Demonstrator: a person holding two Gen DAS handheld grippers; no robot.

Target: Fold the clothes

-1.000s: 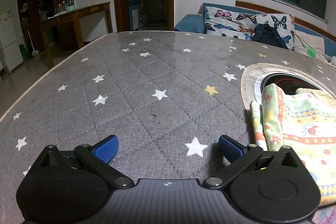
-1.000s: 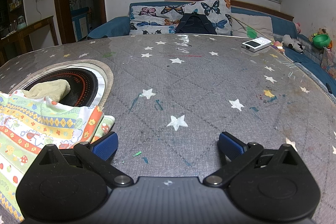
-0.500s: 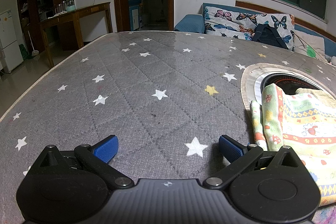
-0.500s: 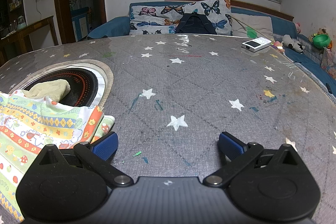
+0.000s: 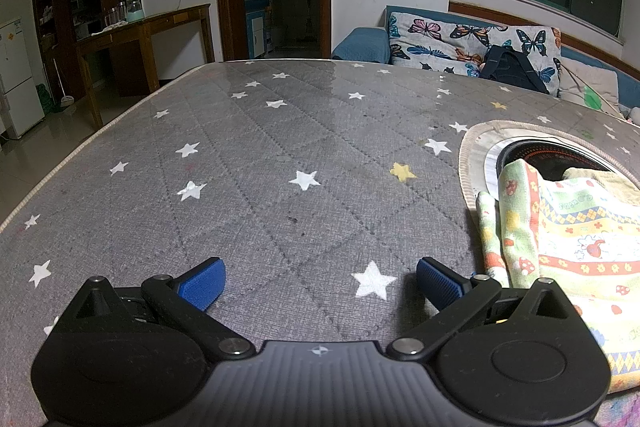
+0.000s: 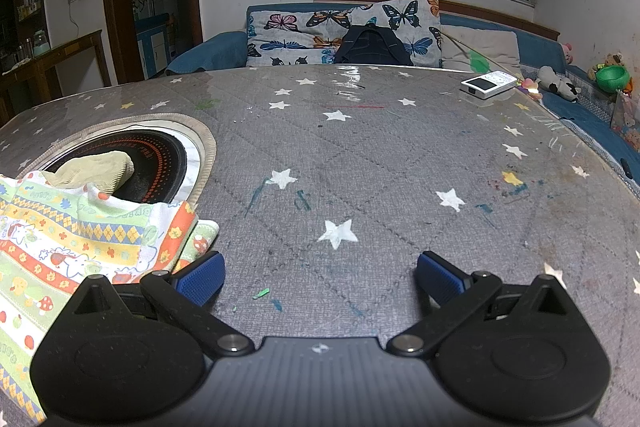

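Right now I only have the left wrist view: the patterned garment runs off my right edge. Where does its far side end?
Observer: In the right wrist view the patterned garment ends in a folded corner just ahead of the right gripper, beside its left jaw.
Operator: Is that gripper holding any of it?
Observer: No. Its jaws stand wide open over the bare star-print table cover.
Operator: Anything on the table past the garment that I should avoid?
Observer: A small white device lies near the far right edge, well clear of the garment.
Operator: And that yellowish lump in the round burner?
Observer: It is a separate beige cloth lying on the black burner, behind the garment's top edge.
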